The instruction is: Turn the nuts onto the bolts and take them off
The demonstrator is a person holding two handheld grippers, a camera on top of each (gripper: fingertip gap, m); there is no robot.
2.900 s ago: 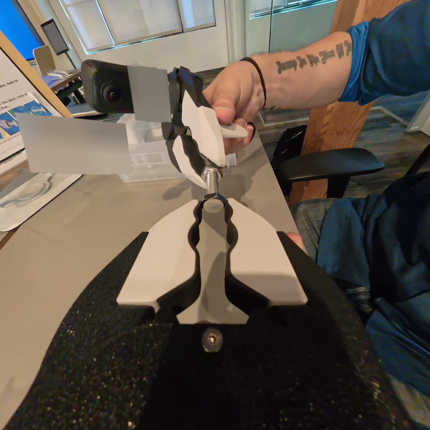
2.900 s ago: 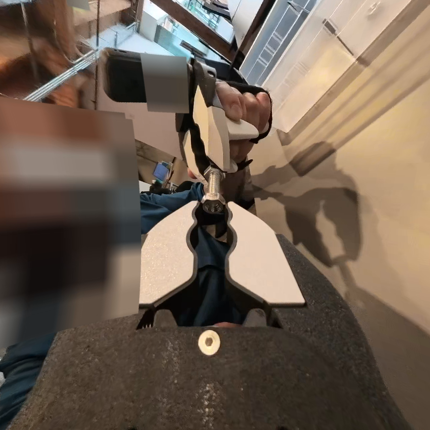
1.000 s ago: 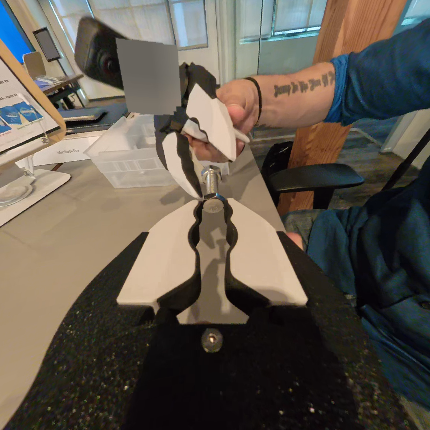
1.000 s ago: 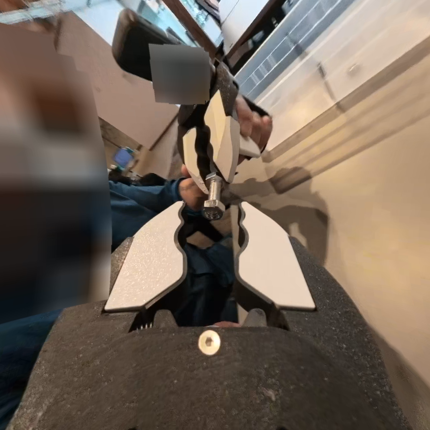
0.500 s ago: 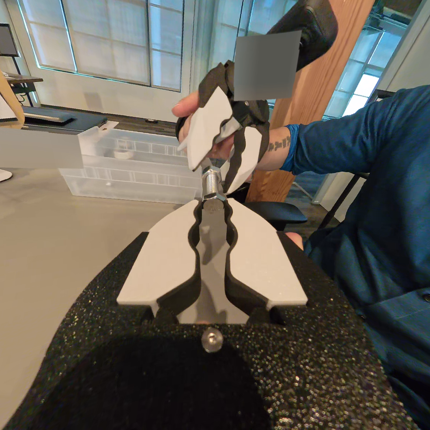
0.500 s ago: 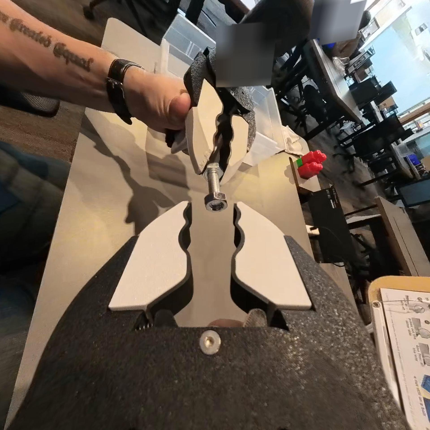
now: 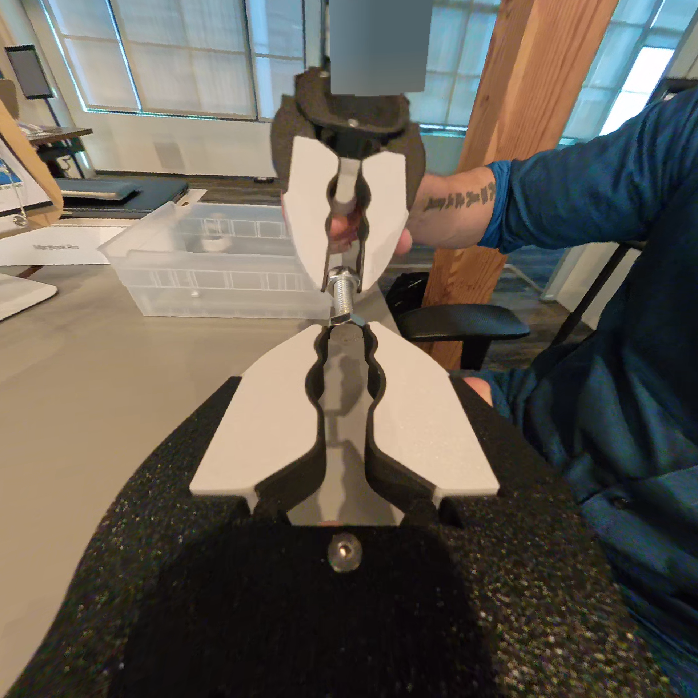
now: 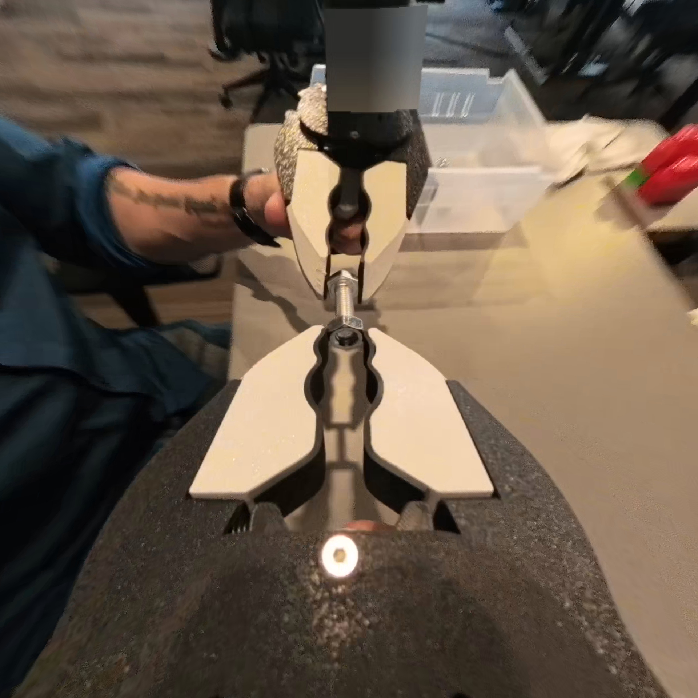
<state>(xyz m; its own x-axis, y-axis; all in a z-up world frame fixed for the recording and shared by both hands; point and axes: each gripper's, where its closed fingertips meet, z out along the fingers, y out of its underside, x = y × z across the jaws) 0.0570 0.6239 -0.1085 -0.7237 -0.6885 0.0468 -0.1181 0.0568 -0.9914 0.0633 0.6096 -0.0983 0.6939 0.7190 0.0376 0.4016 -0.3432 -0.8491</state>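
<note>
A silver bolt (image 7: 343, 298) hangs in the air between my two grippers, which face each other tip to tip. My left gripper (image 7: 345, 328) is shut on the bolt's hex head (image 7: 346, 320). My right gripper (image 8: 344, 334) is shut on the nut (image 8: 344, 324), which sits on the far end of the thread. In the left wrist view the right gripper (image 7: 342, 281) stands upright across from me, its tips around the nut (image 7: 341, 272). In the right wrist view the left gripper (image 8: 342, 288) pinches the bolt head (image 8: 341, 280). Several threads show between nut and head.
The grey table (image 7: 113, 377) lies below. A clear plastic bin (image 7: 211, 264) stands behind the grippers. A wooden post (image 7: 510, 151) and a black chair armrest (image 7: 460, 325) are on the right. A red object (image 8: 672, 170) sits far right in the right wrist view. A person's forearm (image 7: 453, 211) holds the right gripper. The tips of both grippers are at nearly the same place.
The right gripper opened off the nut, rolled around the bolt's axis until upright, and has shut on the nut again. The left gripper kept its hold on the bolt head.
</note>
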